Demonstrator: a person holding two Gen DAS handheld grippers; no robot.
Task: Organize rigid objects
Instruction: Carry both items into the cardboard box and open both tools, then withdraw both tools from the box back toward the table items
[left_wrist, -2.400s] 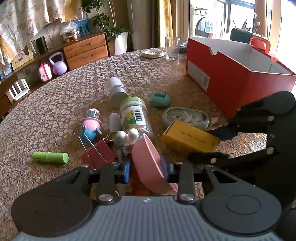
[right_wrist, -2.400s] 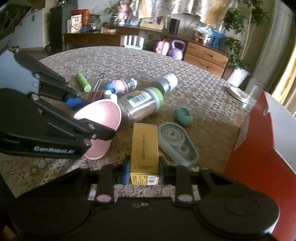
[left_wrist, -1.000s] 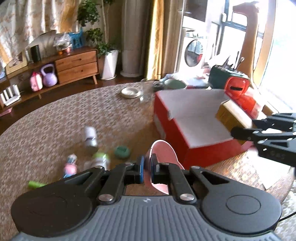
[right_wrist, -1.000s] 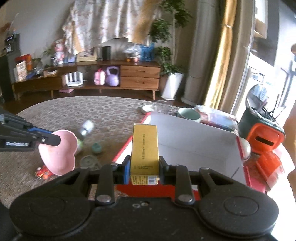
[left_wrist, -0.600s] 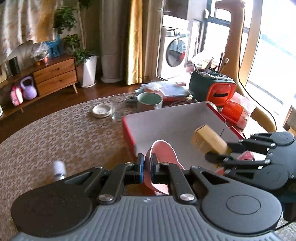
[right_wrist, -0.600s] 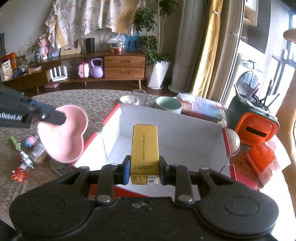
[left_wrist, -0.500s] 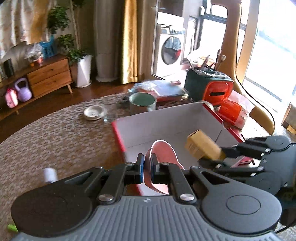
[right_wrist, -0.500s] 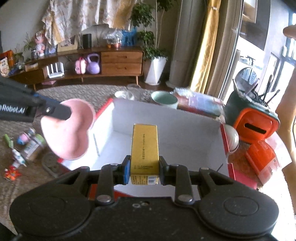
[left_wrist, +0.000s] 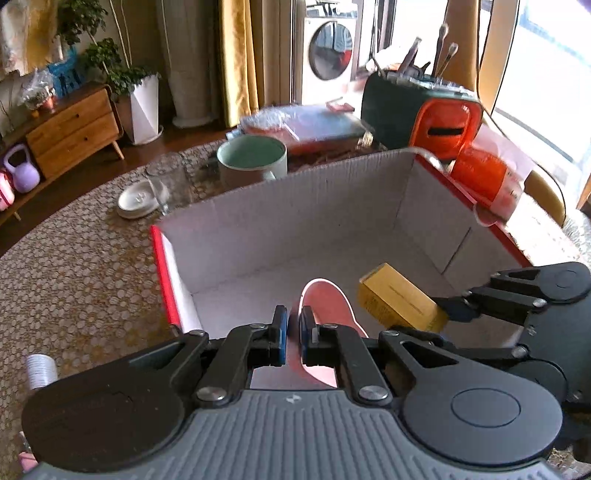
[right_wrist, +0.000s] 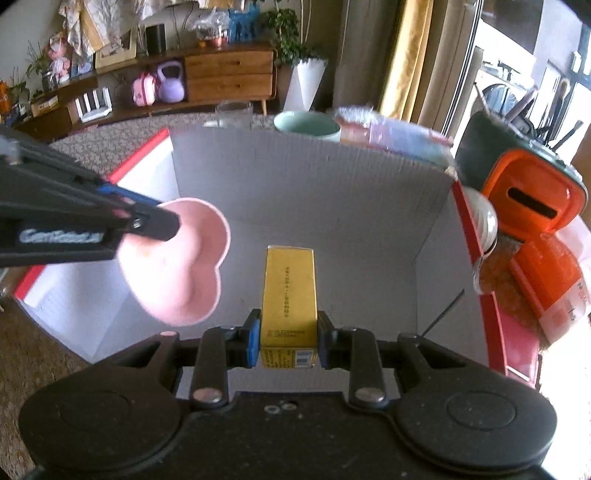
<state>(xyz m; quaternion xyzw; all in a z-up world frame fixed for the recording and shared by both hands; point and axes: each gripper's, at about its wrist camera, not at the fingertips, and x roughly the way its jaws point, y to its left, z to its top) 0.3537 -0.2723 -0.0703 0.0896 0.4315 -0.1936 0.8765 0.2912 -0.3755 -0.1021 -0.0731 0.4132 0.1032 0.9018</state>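
Patterned round surface (left_wrist: 74, 266) carries a red cardboard box (left_wrist: 295, 221), white inside, open top; its near wall is cut off behind both tool bodies. Bkgd blurs: green mug (left_wrist: 253, 162), glass, orange-and-dark case (right_wrist: 524, 184), contents hard to read. Left tool (left_wrist: 291, 326) is pinched nearly closed on the rim of a pink heart-shaped dish (right_wrist: 177, 266), held over the box's left half; dish's lower edge hidden in left wrist view. Right tool (right_wrist: 286, 341) clamps a yellow carton (right_wrist: 288, 288) by its sides, narrow gap, carton pointing fwd over the box interior.
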